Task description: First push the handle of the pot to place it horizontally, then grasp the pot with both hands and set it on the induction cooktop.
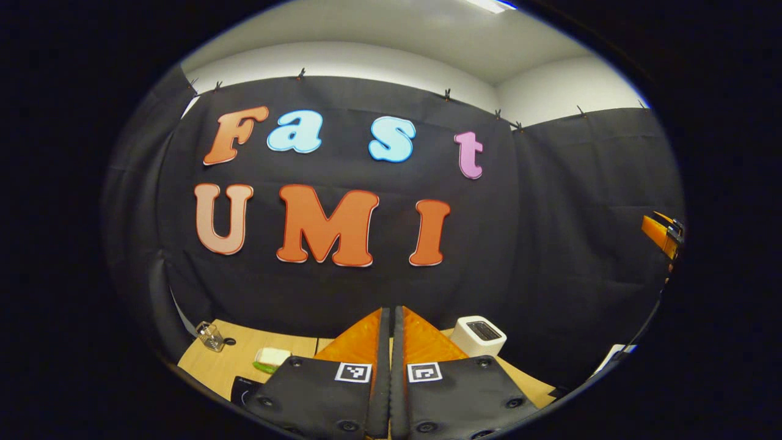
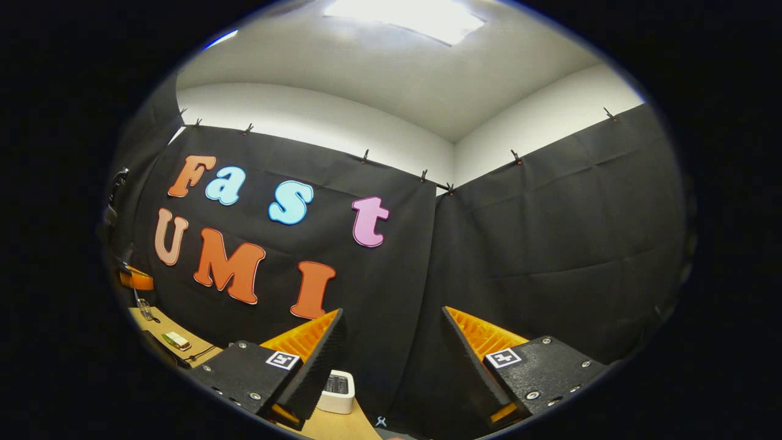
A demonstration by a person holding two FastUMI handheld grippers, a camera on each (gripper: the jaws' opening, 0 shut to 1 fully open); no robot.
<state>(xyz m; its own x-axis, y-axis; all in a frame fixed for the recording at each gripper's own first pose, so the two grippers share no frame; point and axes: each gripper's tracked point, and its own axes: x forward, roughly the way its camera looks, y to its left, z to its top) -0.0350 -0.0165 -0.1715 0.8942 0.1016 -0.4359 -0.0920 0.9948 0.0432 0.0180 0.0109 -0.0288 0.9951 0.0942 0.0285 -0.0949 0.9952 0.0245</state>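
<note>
From where I was driving it, the left gripper [image 1: 391,366] had its two fingers pressed flat together with nothing between them, held up above the wooden table [image 1: 226,363] and aimed at the black back wall [image 1: 342,287]. The right gripper [image 2: 391,366] was spread wide, a big gap between its fingers and nothing in it, also up in the air and tilted toward the corner where the back wall meets the side wall.

As for the pot, I couldn't make it out in either view. A dark flat thing [image 1: 244,386] sat at the near table edge just left of the left gripper's fingers in the left gripper view, but I couldn't tell what it was.

Room-wise, the table ran back right up to the wall, so there wasn't much depth past the stuff on it. Its left edge was in sight in the left gripper view, and the bare wood between the items looked like the only open patch.

Count on the table: one white toaster [image 1: 481,335] on the right, near the wall; one white and green sponge-looking block [image 1: 271,358] nearer, left of the fingers; one small glass jar [image 1: 210,336] far left. The toaster also poked out behind the left-hand finger in the right gripper view.

At the far right rim of the left gripper view, one orange bit of the other gripper showed, well apart.
</note>
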